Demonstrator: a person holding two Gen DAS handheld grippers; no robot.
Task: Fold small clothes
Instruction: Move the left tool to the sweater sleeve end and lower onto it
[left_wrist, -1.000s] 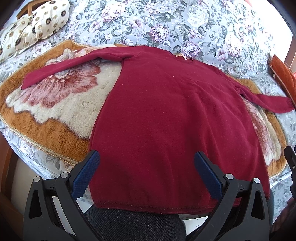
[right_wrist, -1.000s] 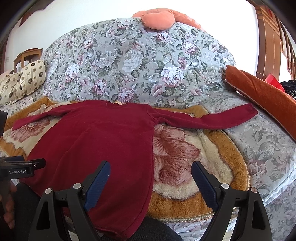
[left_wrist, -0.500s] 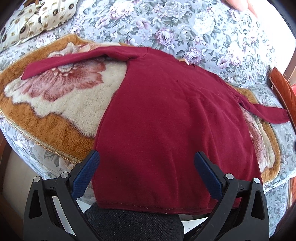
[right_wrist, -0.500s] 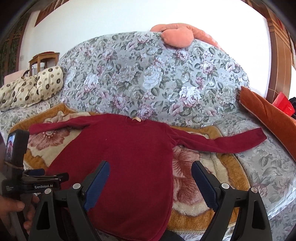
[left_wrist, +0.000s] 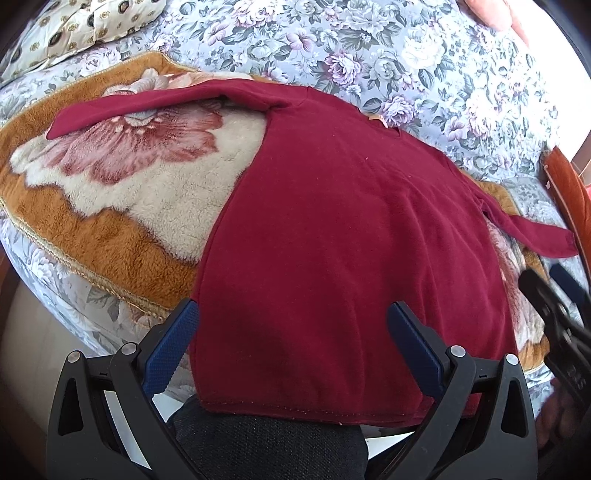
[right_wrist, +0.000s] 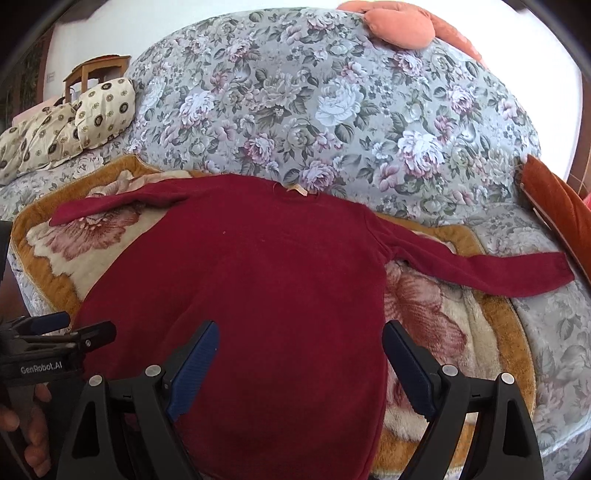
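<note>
A dark red long-sleeved top (left_wrist: 332, 229) lies flat and face down on a plush flower blanket (left_wrist: 122, 192), both sleeves spread out to the sides. Its hem hangs over the sofa's front edge. My left gripper (left_wrist: 291, 332) is open and empty, held just above the hem with its jaws wide apart. My right gripper (right_wrist: 299, 354) is open and empty above the top's (right_wrist: 258, 280) lower right part. The right sleeve (right_wrist: 480, 269) stretches out toward an orange cushion. The left gripper also shows at the left edge of the right wrist view (right_wrist: 59, 332).
The floral sofa back (right_wrist: 332, 110) rises behind the top. Cream patterned pillows (right_wrist: 74, 125) lie at the far left. An orange cushion (right_wrist: 561, 214) lies at the right, and a peach cushion (right_wrist: 391, 22) sits on the sofa back. My dark-clothed knee (left_wrist: 269, 446) is below the hem.
Both grippers have moved in closer over the top. The right gripper has swung left and now shows at the right edge of the left wrist view. The top has not moved.
</note>
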